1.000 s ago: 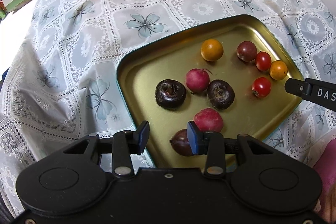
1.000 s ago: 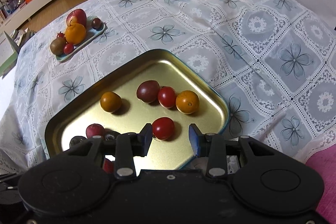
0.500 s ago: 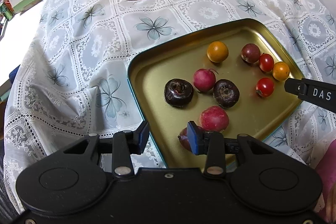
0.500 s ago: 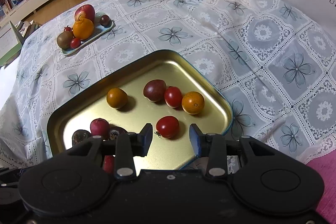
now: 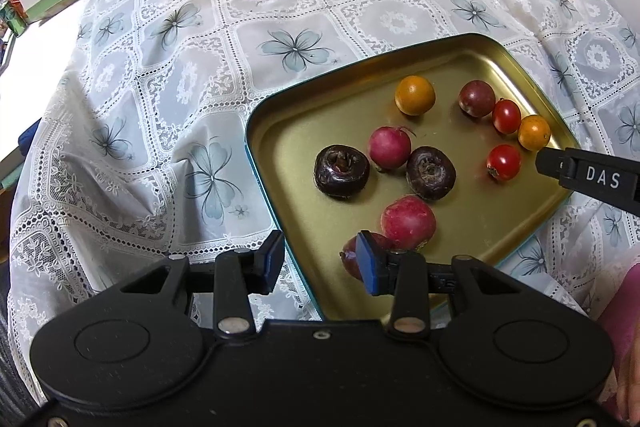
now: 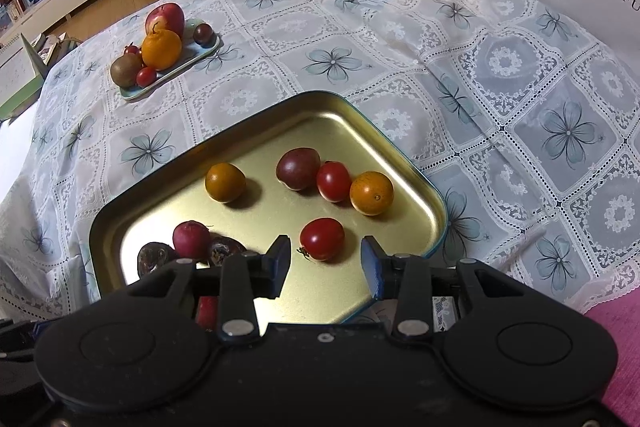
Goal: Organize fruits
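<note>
Nearest, both grippers hover with jaws spread and nothing between them at the near edge of the gold tray (image 6: 424, 187): the left gripper (image 5: 318, 263) over its near-left rim, the right gripper (image 6: 325, 263) just short of a red cherry tomato (image 6: 322, 239). Farther into the tray lie more tomatoes, radishes and dark water chestnuts. Well beyond it, a small blue plate (image 6: 208, 53) holds an apple, orange and kiwi.
</note>
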